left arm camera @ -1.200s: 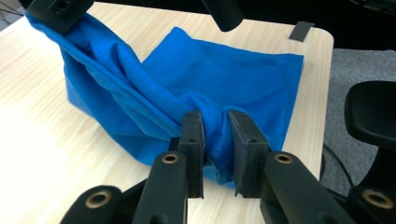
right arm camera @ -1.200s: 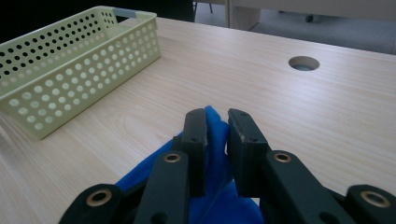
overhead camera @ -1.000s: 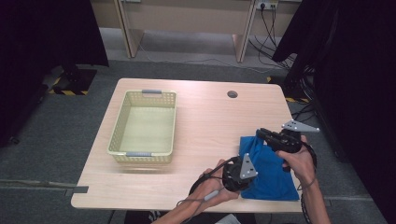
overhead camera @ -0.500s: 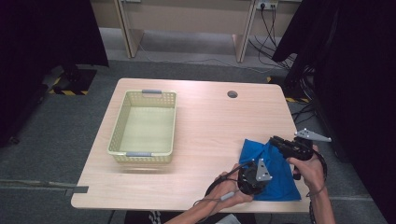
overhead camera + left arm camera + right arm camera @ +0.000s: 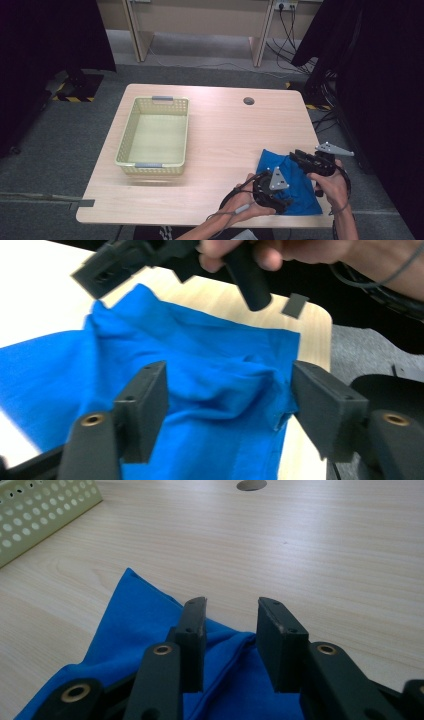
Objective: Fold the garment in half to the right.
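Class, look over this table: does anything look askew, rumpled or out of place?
Yes: the blue cloth at the table's near right corner lies crumpled, with raised folds rather than flat. Both tools' jaws have just been opening above it; the left tool and right tool stand open. The yellow basket sits square and empty.

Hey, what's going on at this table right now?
A person holding two-jaw tongs in each hand is working on a crumpled blue cloth at the near right corner of the light wooden table. Both tongs have just been opening: the left tongs stand wide with a raised fold of cloth between the jaws, not pinched, and the right tongs hover apart over the cloth's far edge. A pale yellow perforated plastic basket sits on the table's left side with nothing in it.
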